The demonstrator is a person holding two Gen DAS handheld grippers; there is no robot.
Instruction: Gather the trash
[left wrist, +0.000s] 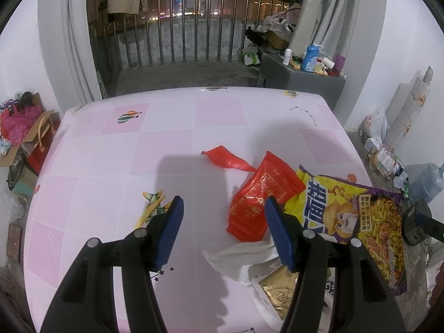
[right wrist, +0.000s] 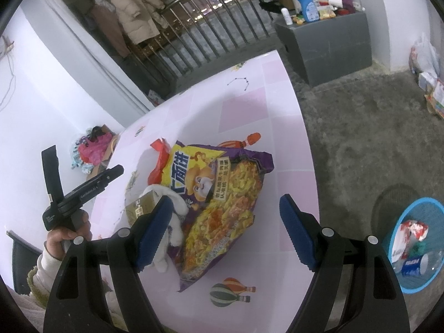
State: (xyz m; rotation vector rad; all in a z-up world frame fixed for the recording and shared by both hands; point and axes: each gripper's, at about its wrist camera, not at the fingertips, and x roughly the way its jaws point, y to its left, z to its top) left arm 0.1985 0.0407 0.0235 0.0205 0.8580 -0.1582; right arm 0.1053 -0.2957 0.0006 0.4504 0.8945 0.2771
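Observation:
Trash lies on the pink checked table [left wrist: 125, 166]: a red wrapper [left wrist: 258, 197], a red scrap [left wrist: 224, 158], a purple-and-yellow noodle bag [left wrist: 369, 227], a white tissue [left wrist: 238, 258] and a gold packet [left wrist: 277, 291]. My left gripper [left wrist: 222, 227] is open and empty, just above the table beside the red wrapper. In the right wrist view my right gripper [right wrist: 224, 230] is open and empty over the noodle bag [right wrist: 222, 194]; the tissue [right wrist: 174, 222] lies by its left finger. The left gripper [right wrist: 83, 186] shows there, held in a hand.
A blue mesh bin [right wrist: 416, 241] with trash in it stands on the floor right of the table. A grey box [right wrist: 324, 41] with bottles stands at the back. Bags and boxes [left wrist: 22, 138] sit on the floor at the left. The table edge [right wrist: 310, 166] is close on the right.

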